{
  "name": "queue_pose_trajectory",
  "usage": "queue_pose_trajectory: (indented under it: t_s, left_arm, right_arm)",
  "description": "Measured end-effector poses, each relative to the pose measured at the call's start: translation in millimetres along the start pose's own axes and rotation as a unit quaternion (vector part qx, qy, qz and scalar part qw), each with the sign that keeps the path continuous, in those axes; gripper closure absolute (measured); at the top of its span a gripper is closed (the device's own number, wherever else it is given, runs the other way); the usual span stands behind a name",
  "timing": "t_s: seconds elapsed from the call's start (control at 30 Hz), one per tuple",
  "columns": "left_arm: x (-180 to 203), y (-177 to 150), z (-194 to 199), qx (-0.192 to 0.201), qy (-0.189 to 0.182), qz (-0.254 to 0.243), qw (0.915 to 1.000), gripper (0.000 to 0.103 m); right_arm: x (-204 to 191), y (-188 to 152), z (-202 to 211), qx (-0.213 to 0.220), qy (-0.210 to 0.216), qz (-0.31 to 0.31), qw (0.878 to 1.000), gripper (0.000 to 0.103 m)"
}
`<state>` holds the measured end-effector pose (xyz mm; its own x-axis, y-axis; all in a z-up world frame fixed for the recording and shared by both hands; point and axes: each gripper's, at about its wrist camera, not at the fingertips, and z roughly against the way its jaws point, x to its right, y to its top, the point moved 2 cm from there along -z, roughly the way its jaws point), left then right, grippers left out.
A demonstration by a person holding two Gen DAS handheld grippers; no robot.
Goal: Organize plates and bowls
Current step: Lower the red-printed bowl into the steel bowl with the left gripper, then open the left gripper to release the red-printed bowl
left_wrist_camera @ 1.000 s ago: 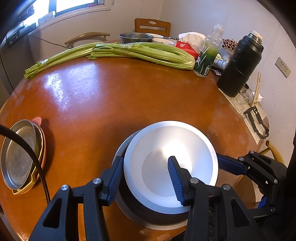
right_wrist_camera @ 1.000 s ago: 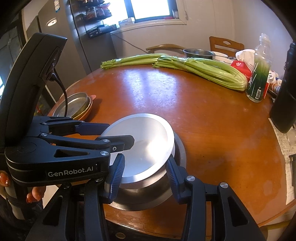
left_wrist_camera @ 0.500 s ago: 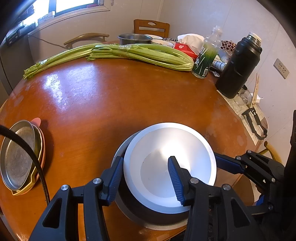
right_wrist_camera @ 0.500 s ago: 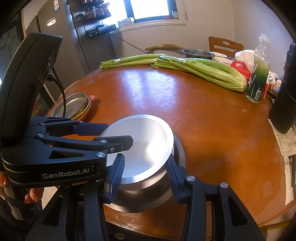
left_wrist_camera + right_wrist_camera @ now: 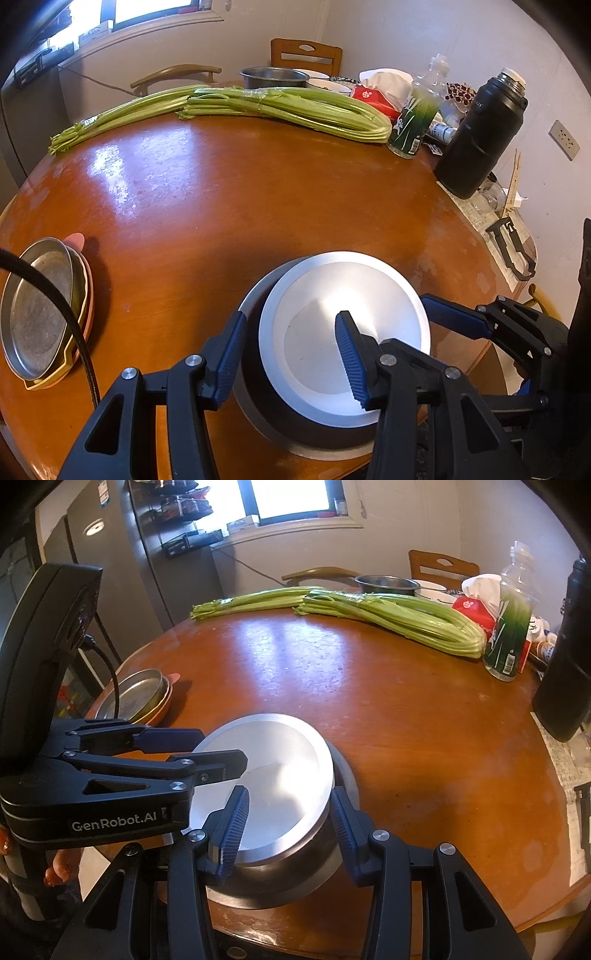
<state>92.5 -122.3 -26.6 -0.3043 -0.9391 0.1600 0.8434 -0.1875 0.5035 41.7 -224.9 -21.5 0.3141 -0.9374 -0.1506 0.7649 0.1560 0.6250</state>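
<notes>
- The bowl (image 5: 343, 332) sits nested in a darker, wider bowl (image 5: 325, 871) at the near edge of the desk (image 5: 258, 206).
- The left claw (image 5: 291, 354) straddles the bowl's left rim: one finger inside, one outside. The jaws stand apart, and I cannot tell whether they pinch the rim.
- The right claw (image 5: 288, 823) brackets the right rim the same way, one finger in, one out, also apart with no clear clamp.
- The step in hand looks like seating or lifting the top bowl with both claws.
- To do it well, close both claws evenly on opposite rims, keep the bowl level, and move both together so thin metal does not twist or slip.
- The plates (image 5: 40, 310) are stacked at the desk's left edge, well apart.
- Celery (image 5: 288, 107) and a flask (image 5: 480, 136) lie far back, out of the way.
</notes>
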Motion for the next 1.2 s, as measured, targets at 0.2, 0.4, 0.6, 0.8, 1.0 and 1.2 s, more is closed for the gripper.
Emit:
queue_pose_trajectory:
  t_s: [0.2, 0.4, 0.6, 0.8, 1.0, 1.2]
  left_arm:
    - [-0.7, 0.1, -2.4, -0.003, -0.001, 0.001, 1.0000, 0.054]
    - [-2.0, 1.5, -0.8, 0.001, 0.002, 0.003, 1.0000, 0.054]
    - [-2.3, 3.2, 4.6, 0.008, 0.004, -0.002, 1.0000, 0.054]
    - [-1.0, 5.3, 9.1, 0.014, 0.007, -0.008, 0.9998, 0.054]
    - [-2.4, 7.4, 15.1, 0.022, 0.009, -0.006, 0.9997, 0.053]
    - [-6.9, 7.2, 22.4, 0.030, 0.013, -0.002, 0.9995, 0.053]
  right_arm:
    - [-0.7, 0.0, -2.0, -0.003, -0.001, 0.001, 1.000, 0.056]
    - [-1.5, 0.9, -1.6, 0.000, -0.004, 0.001, 1.000, 0.055]
    - [-3.9, 4.0, 1.9, 0.010, -0.008, 0.006, 1.000, 0.055]
    - [-4.9, 7.4, 3.8, 0.013, -0.008, 0.010, 1.000, 0.055]
    - [-8.3, 12.4, 6.4, 0.019, -0.011, 0.017, 1.000, 0.048]
    - [-9.3, 16.5, 9.9, 0.027, -0.015, 0.019, 0.999, 0.046]
